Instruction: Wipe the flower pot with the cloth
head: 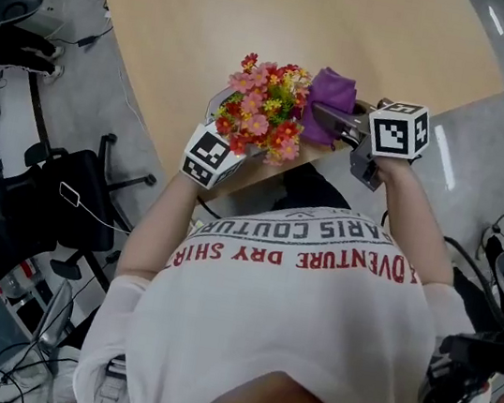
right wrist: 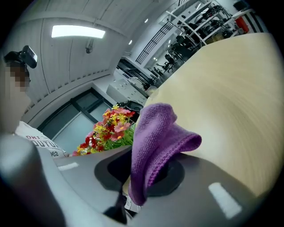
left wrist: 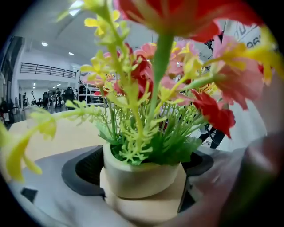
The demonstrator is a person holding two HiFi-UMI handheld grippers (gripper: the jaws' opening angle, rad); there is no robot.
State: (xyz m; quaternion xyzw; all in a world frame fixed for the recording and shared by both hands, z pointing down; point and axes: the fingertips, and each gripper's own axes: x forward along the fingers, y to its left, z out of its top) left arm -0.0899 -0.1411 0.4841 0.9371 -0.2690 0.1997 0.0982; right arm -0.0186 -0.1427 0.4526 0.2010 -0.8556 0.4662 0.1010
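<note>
Purple cloth (right wrist: 155,133) hangs clamped in the right tongs (right wrist: 143,174), just beside the flowers (head: 265,108), while the left tongs (left wrist: 144,188) clasp the pot (left wrist: 138,175) at the near edge of the worktop (head: 262,17).

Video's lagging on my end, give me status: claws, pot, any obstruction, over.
Left claw shut on the flower pot. Right claw shut on the purple cloth, held beside the flowers. Flowers overhang the pot's rim; cloth-to-pot contact not visible.
</note>
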